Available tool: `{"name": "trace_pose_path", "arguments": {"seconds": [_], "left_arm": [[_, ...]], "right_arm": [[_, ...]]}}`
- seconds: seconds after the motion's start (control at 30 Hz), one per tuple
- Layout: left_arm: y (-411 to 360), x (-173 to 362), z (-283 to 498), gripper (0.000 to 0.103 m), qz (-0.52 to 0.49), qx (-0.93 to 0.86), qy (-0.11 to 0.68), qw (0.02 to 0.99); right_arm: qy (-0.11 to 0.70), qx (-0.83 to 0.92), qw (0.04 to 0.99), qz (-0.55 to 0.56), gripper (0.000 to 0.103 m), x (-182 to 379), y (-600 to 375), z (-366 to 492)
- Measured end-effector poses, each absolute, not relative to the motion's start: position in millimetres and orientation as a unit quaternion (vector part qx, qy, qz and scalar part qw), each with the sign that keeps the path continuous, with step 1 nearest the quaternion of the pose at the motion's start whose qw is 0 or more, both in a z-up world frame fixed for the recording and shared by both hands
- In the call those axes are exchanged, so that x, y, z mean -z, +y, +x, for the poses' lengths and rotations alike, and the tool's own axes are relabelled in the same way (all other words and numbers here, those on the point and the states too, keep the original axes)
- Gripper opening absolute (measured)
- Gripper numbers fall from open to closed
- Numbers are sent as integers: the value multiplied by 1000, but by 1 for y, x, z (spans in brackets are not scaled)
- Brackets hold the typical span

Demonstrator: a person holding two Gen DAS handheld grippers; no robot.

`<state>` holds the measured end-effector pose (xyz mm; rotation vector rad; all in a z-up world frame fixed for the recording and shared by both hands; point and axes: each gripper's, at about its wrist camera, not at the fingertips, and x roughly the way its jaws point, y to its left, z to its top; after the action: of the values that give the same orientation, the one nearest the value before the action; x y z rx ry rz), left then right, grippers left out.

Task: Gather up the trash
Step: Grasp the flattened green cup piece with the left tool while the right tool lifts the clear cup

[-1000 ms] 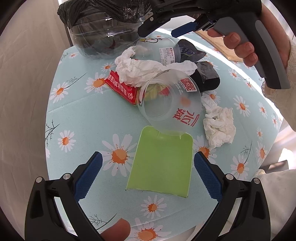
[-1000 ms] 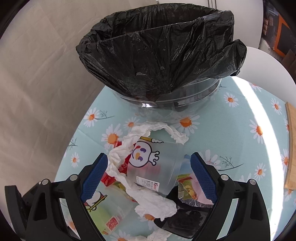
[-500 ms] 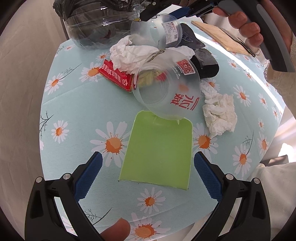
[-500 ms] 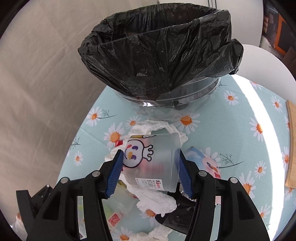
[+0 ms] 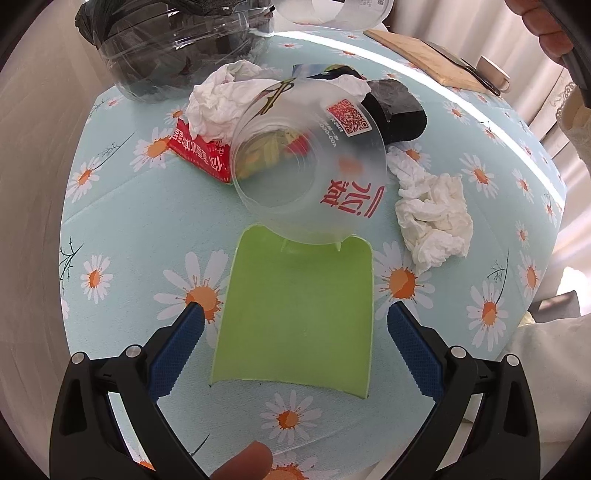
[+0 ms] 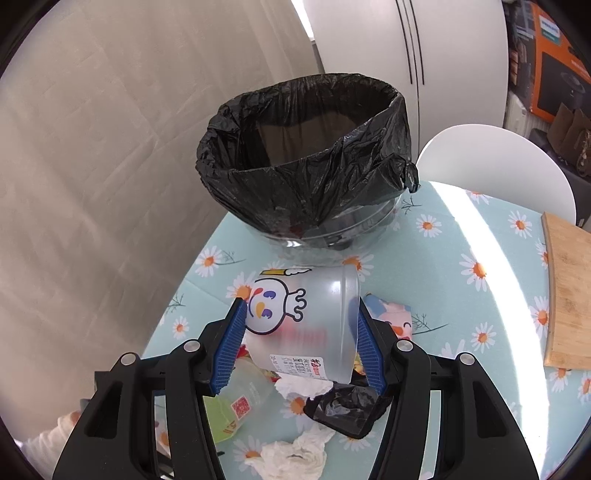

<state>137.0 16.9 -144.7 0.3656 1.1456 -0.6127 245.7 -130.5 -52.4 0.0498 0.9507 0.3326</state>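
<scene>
My right gripper (image 6: 300, 345) is shut on a clear plastic cup (image 6: 306, 325) printed with a cartoon face, held lying on its side above the table. Beyond it stands the bin with a black liner (image 6: 306, 155), mouth open. The held cup's rim (image 5: 332, 14) shows at the top edge of the left wrist view. My left gripper (image 5: 295, 343) is open, its blue pads on either side of a flat green card (image 5: 299, 314). A second clear cup (image 5: 310, 166) with red lettering lies on its side just past the card.
Crumpled white tissues (image 5: 432, 218) (image 5: 229, 96), a red packet (image 5: 199, 151) and a black wrapper (image 5: 395, 110) lie on the daisy tablecloth (image 5: 110, 206). A wooden board (image 6: 569, 295) sits at the right edge, a white chair (image 6: 495, 166) behind the table.
My right gripper closed on the cartoon cup and lifted it off the pile, away from the bin. My left gripper sank slightly toward the green card and stayed open.
</scene>
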Motion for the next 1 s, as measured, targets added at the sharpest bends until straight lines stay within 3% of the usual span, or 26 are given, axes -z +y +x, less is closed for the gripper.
{"name": "trace_pose_path", "arguments": {"seconds": [0.07, 0.13, 0.23, 1.0], "left_arm": [[15, 145, 138, 96, 173, 286, 529, 780], [14, 145, 139, 83, 176, 291, 527, 779], [12, 147, 141, 71, 181, 295, 531, 773], [59, 111, 151, 68, 238, 238, 523, 783]], "right_arm": [[451, -157, 878, 26, 53, 49, -135, 240], [448, -159, 879, 28, 53, 45, -140, 234], [442, -159, 882, 25, 53, 41, -147, 226], [442, -151, 883, 45, 53, 44, -185, 210]]}}
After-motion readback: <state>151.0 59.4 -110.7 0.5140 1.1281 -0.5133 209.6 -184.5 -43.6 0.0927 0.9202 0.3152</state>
